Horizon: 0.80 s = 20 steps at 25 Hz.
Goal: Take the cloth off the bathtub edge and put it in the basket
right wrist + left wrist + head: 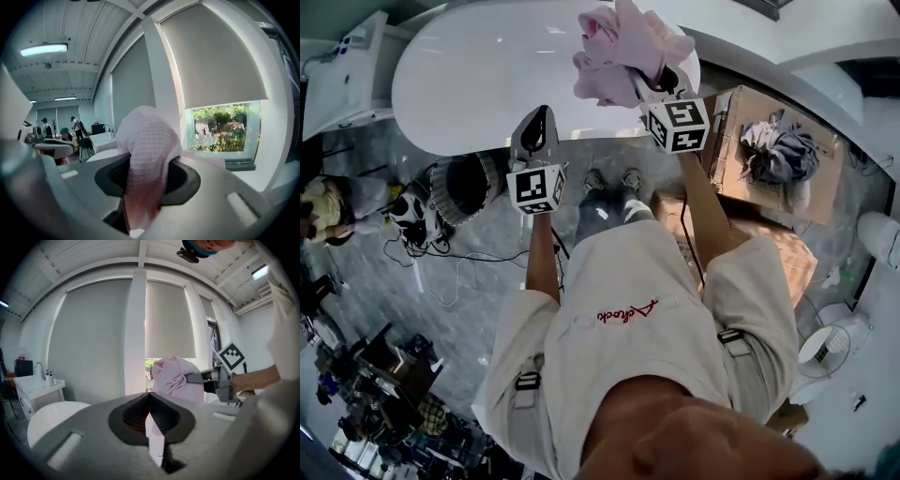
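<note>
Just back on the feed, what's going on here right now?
The person's right gripper is clamped on the pink cloth and holds it in the air over the white tub. The left gripper is shut and empty, lower and to its left. The cloth is in no container yet. What looks like a dark round basket sits on the floor at the left, and a cardboard box at the right.

right gripper (649, 80): clamped on the pink cloth (623, 47), up over the bathtub (478, 84)
left gripper (540, 127): empty, by the tub's rim
cardboard box (724, 141): off right, grey clothes (778, 150) inside
</note>
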Each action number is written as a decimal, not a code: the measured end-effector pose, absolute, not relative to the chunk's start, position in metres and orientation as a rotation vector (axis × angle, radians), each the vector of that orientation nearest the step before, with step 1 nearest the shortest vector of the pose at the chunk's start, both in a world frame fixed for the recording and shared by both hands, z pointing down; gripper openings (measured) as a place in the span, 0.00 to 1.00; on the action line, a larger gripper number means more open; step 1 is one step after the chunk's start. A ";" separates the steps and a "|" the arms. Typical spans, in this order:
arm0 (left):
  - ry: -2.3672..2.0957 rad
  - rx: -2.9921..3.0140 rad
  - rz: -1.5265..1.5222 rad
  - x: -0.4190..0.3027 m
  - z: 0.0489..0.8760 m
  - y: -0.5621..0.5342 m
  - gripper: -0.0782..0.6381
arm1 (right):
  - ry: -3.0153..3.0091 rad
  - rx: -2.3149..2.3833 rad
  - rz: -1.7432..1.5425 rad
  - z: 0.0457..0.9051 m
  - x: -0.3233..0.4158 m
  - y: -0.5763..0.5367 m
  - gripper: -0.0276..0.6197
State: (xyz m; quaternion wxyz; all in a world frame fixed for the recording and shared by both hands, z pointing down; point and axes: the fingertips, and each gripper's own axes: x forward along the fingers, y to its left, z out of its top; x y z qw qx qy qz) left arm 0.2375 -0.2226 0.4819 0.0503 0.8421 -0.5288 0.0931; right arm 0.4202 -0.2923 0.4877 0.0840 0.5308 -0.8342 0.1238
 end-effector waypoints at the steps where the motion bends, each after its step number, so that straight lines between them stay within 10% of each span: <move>1: -1.616 2.573 0.274 0.239 0.473 -0.224 0.11 | -2.496 1.596 0.361 0.477 0.424 -0.293 0.28; 20: -1.649 2.640 0.185 0.267 0.405 -0.241 0.11 | -2.522 1.686 0.349 0.411 0.472 -0.296 0.29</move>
